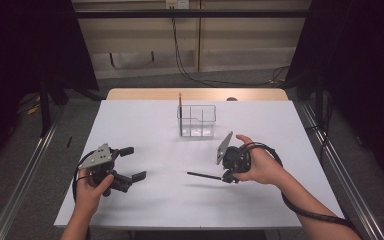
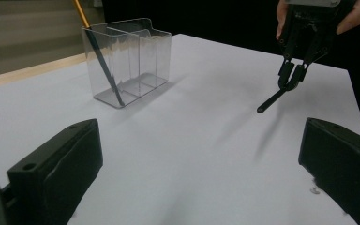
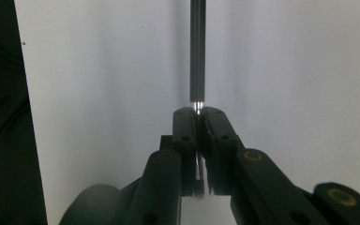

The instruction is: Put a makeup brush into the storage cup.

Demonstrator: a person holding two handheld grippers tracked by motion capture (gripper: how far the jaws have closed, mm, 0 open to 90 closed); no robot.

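Observation:
My right gripper (image 1: 223, 176) is shut on a thin black pen (image 1: 203, 175), which sticks out level to the left just above the white table. In the right gripper view the pen (image 3: 197, 51) runs straight up from the closed gripper (image 3: 198, 114). The left gripper view shows that gripper (image 2: 291, 77) pinching the pen (image 2: 271, 101) at far right. My left gripper (image 1: 133, 163) rests at the table's front left, jaws wide apart with nothing between them. A clear plastic organizer (image 1: 196, 120) stands at the back centre with an orange-tipped pencil (image 1: 180, 106) leaning in its left compartment.
The white table (image 1: 145, 120) has a wooden strip along its far edge. Cables trail from both grippers. Metal rails run along the floor on either side, and dark curtains flank the room.

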